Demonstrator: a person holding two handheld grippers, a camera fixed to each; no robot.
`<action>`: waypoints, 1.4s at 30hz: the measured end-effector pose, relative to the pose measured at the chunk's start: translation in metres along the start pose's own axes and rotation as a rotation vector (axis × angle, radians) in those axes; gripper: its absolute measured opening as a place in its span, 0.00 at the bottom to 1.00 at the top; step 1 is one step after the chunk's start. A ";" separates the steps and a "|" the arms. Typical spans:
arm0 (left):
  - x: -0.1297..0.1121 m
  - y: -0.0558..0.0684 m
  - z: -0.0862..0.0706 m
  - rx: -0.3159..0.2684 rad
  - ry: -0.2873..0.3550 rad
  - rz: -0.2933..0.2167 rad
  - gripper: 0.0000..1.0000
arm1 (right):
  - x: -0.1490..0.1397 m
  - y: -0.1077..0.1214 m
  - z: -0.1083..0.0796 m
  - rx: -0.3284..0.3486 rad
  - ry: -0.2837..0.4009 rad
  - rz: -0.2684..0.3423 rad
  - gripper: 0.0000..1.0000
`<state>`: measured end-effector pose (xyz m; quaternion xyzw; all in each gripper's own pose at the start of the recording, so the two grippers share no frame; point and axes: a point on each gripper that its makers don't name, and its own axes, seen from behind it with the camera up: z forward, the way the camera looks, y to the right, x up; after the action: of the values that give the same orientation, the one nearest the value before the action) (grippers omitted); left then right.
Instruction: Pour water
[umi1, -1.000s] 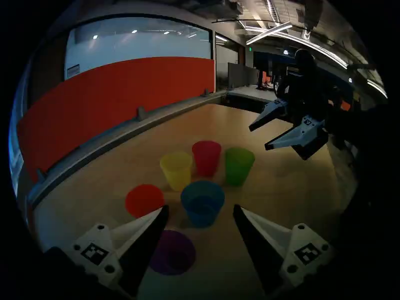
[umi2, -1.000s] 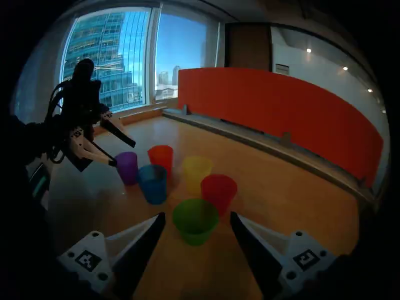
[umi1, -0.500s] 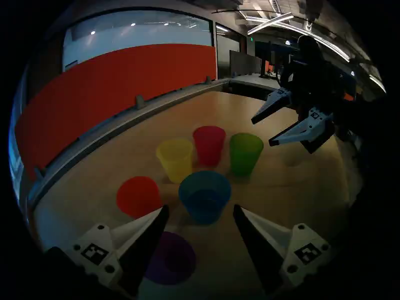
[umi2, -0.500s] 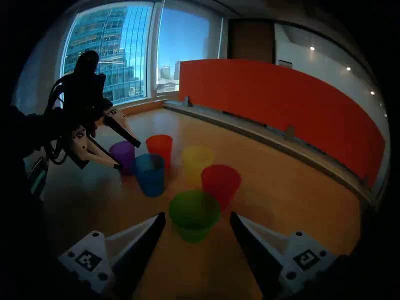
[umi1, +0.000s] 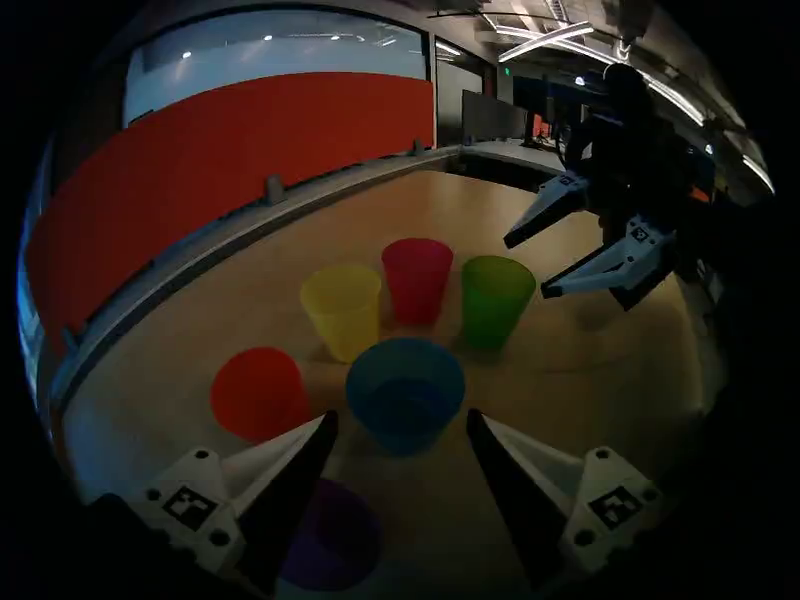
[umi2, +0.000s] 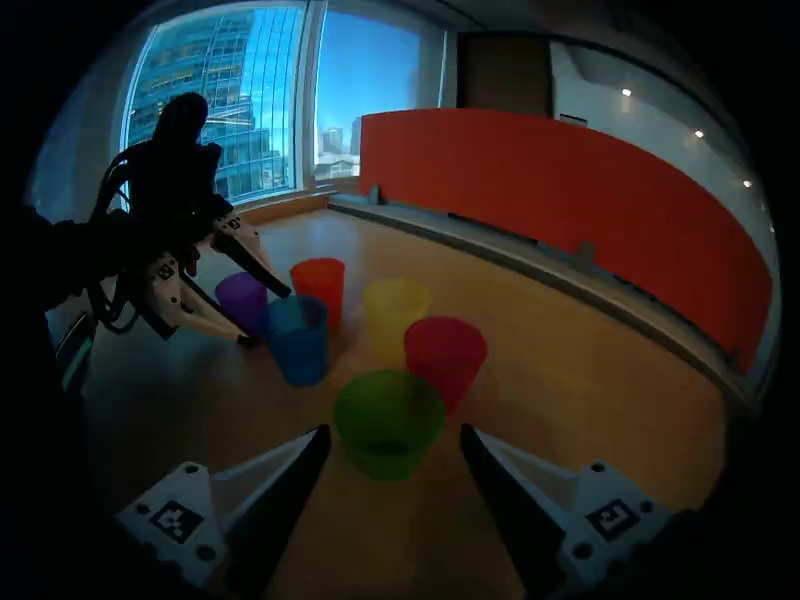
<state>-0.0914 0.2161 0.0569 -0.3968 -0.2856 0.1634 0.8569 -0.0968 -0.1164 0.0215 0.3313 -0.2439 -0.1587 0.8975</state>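
left gripper (umi1: 400, 414): fingers spread, empty; blue translucent plastic cup (umi1: 405, 392) just ahead, in line with the gap.
right gripper (umi2: 394, 430): fingers spread, empty; green translucent plastic cup (umi2: 388, 420) just ahead of the tips.
risk: cups look light and clustered; an off-centre or hard squeeze could tip one and spill.
obstructions: purple plastic cup (umi1: 330, 545) beside the left finger; yellow plastic cup (umi1: 342, 308) and red plastic cup (umi1: 417, 278) close behind, crowding any tilt.
contents: cannot tell which cup is filled.

Cups are bunched tight. The blue cup (umi1: 405, 392) sits dead ahead of the left gripper (umi1: 400, 414) and its spread fingers, with the yellow cup (umi1: 341, 308) and red cup (umi1: 417, 278) crowding right behind it. The table (umi1: 600, 370) past the green cup (umi1: 496, 298) is wide open.
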 end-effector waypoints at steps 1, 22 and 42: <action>0.000 0.000 0.001 0.000 0.000 -0.002 0.95 | -0.001 0.000 0.001 0.000 -0.002 0.000 1.00; 0.002 0.001 0.025 0.014 -0.001 -0.037 0.96 | -0.015 0.001 0.016 0.012 -0.033 0.001 1.00; 0.001 0.000 0.038 0.036 -0.013 -0.055 0.94 | -0.018 0.002 0.019 0.018 -0.040 0.007 1.00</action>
<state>-0.1145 0.2393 0.0773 -0.3724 -0.2988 0.1474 0.8662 -0.1223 -0.1168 0.0291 0.3350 -0.2642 -0.1598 0.8902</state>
